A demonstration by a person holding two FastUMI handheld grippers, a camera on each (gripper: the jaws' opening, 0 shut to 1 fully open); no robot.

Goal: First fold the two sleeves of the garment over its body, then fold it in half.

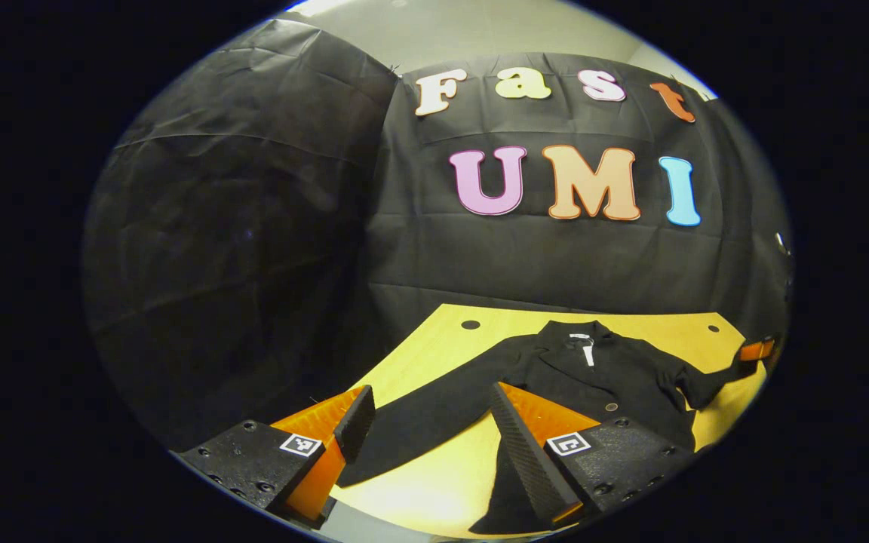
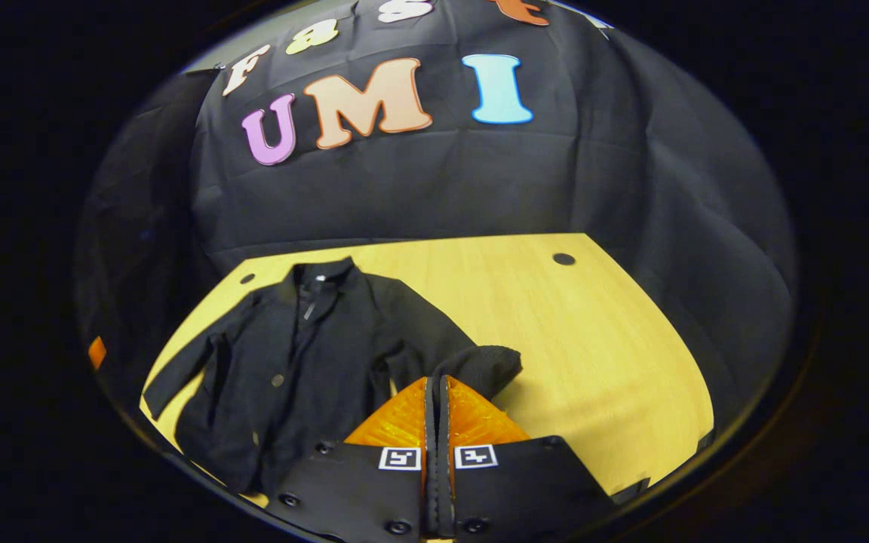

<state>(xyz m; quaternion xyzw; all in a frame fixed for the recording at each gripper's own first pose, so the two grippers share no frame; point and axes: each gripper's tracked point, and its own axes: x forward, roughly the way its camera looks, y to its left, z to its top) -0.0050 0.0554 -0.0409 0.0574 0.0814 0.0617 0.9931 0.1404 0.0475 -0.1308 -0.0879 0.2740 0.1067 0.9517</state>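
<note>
While the black jacket (image 2: pixel 306 354) lies spread on the tabletop (image 2: pixel 593 332), the right gripper (image 2: pixel 438 392) pinches its sleeve (image 2: pixel 491 366); the left gripper (image 1: pixel 427 415) gapes wide.

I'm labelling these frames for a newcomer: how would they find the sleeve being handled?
Start at the wooden table, then the black jacket spread on it. The sleeve is the bunched one at the right gripper; the other sleeve lies stretched out flat.
</note>
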